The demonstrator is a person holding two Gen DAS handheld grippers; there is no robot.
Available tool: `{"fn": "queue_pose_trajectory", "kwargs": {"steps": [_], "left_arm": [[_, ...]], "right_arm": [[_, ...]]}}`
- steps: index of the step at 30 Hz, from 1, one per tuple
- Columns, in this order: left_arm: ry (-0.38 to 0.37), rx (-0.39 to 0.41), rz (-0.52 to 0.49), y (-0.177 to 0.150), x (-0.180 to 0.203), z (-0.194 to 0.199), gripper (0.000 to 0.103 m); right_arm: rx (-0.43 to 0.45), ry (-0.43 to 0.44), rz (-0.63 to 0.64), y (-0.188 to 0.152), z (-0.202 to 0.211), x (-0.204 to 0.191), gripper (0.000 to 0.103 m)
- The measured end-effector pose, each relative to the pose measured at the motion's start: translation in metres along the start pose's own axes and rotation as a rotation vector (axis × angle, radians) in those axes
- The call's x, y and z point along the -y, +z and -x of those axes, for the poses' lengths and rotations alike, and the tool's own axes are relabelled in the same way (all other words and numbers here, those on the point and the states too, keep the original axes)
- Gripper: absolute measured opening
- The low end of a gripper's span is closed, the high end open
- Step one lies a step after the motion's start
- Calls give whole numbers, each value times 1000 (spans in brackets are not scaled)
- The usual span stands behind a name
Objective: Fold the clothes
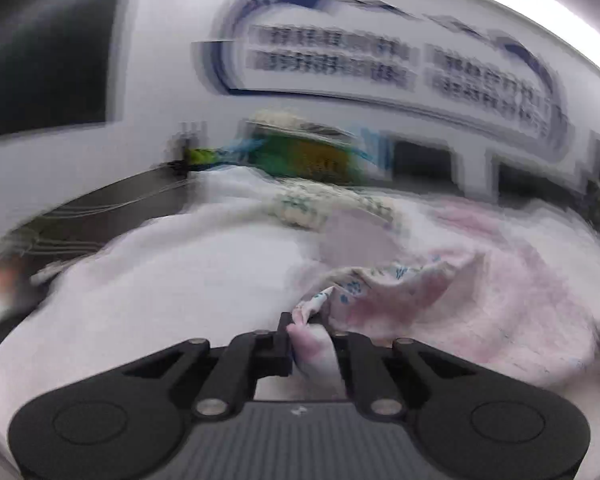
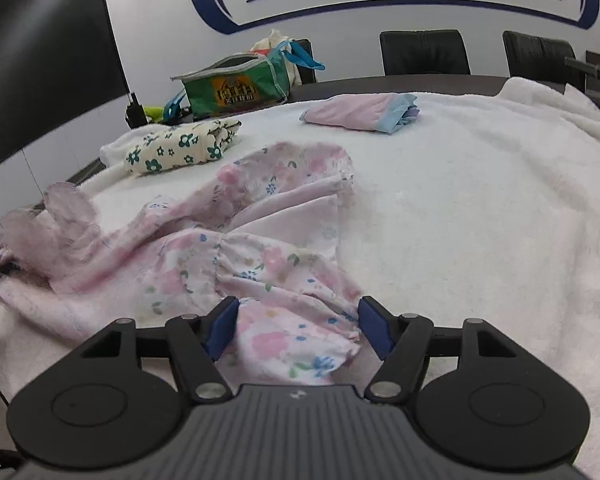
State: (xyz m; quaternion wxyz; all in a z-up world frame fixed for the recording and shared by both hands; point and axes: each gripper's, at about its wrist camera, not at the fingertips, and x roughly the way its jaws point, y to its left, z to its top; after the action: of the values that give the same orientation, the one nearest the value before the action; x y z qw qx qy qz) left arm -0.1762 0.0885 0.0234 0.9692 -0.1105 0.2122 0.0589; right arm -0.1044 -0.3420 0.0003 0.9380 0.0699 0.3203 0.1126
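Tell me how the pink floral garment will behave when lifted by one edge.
Probably floppy: the pink floral garment lies crumpled in soft folds on the white blanket. Likely light, since a small pinch in the left tool raises a drooping ridge of cloth. It may drag and bunch rather than slide, as the blanket looks fuzzy.

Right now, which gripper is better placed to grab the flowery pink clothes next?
The right gripper, probably. Its jaws stand open with the pink floral garment bunched between them, unpinched. The left gripper is already shut on another part of it.
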Motion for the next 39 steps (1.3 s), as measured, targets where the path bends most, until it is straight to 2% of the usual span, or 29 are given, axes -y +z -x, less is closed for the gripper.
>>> {"fn": "queue_pose_trajectory", "kwargs": {"steps": [1,3,4,7,10,11,12,13,15,18,20,21,24,27,29,31,32,34,35,37,38,39], "left_arm": [[42,-22,102,2,-20,-2,9],[89,-48,296,-1,-58,-1,26],[117,-35,361,-4,-69,1,29],[174,29,435,-7,-84,10,32],[204,89,450,0,-85,18,43],[200,97,430,5,-80,21,48],[168,102,397,12,-75,23,49],[112,105,354,20,-70,25,50],[-23,85,265,36,-52,22,62],[-230,-12,116,55,-15,-2,71],[-320,-144,-76,65,23,-24,72],[-347,-172,-168,63,39,-30,72],[-426,-116,-456,48,76,-32,72],[-442,-133,-664,37,107,-36,80],[-469,-176,-782,30,123,-46,75],[-444,-187,-844,27,132,-60,40],[-421,-183,-841,32,132,-68,2],[-374,-176,-834,40,133,-85,2],[-350,-172,-830,45,133,-93,2],[-269,-98,-779,62,135,-105,6],[-231,-55,-723,71,133,-112,18],[-180,-27,-667,79,130,-119,37]], "right_arm": [[-5,6,5,0,0,-2,67],[-13,15,18,1,1,-7,68],[-16,13,29,1,2,-10,68],[-29,-23,59,2,2,-17,67],[-18,-43,79,5,10,-21,67],[-4,-48,86,8,14,-22,67],[16,-50,92,11,19,-23,68],[36,-49,95,17,23,-24,68],[69,-29,117,28,27,-28,68],[69,-3,183,47,11,-33,72],[32,-4,216,57,-6,-37,72],[11,2,222,62,-15,-39,72],[0,88,333,66,-28,-55,72],[-8,91,546,67,-46,-80,73],[-45,85,675,68,-64,-94,73],[-109,85,763,69,-84,-105,72],[-132,83,789,71,-93,-108,69],[-141,82,793,76,-104,-114,63],[-137,83,762,81,-108,-114,54],[-124,59,647,93,-117,-108,52],[-118,49,574,98,-121,-101,55],[-113,39,501,102,-125,-95,63]]}}
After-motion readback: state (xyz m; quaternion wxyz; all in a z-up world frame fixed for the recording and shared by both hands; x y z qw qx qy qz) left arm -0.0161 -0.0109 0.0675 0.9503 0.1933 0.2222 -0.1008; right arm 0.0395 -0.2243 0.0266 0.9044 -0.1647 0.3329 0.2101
